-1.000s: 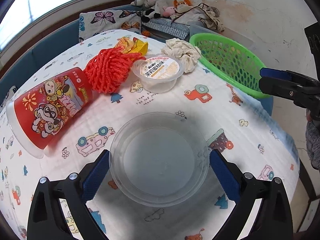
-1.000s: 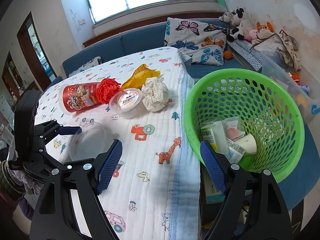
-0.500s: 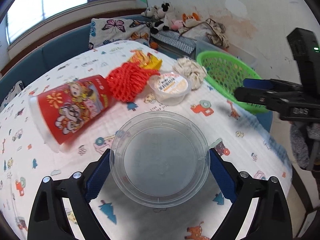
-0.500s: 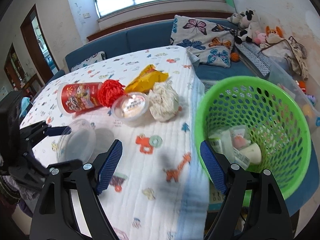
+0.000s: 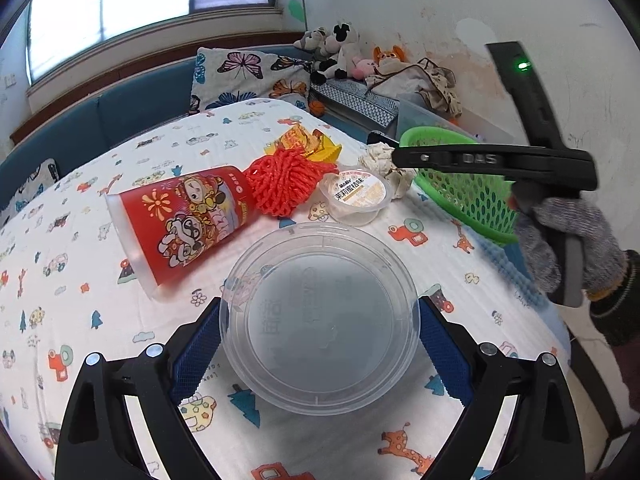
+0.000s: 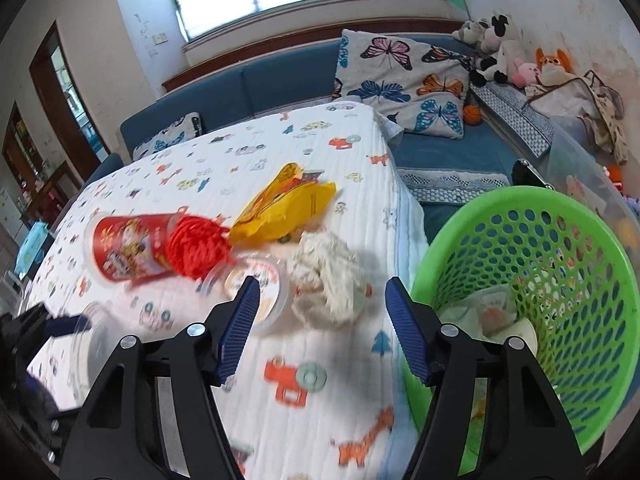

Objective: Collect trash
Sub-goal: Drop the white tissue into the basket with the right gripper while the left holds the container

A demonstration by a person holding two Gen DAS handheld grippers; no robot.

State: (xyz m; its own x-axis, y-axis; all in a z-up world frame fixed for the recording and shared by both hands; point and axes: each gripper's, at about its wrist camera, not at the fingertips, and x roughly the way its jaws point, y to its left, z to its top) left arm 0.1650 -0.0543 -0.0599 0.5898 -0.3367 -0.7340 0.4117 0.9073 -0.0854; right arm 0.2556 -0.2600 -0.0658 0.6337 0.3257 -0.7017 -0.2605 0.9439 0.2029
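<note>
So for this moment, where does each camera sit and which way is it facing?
Left wrist: on the left gripper, looking down at the clear tub between its fingers; the gloved hand also shows.
Right wrist: on the right gripper, jaws closing, nothing between them, facing the crumpled paper.
Shared: red cup, green basket.

Cartoon-print cloth [image 5: 100, 240] carries cup [image 5: 184, 220], net [image 5: 286, 184], tub [image 5: 358, 196].
</note>
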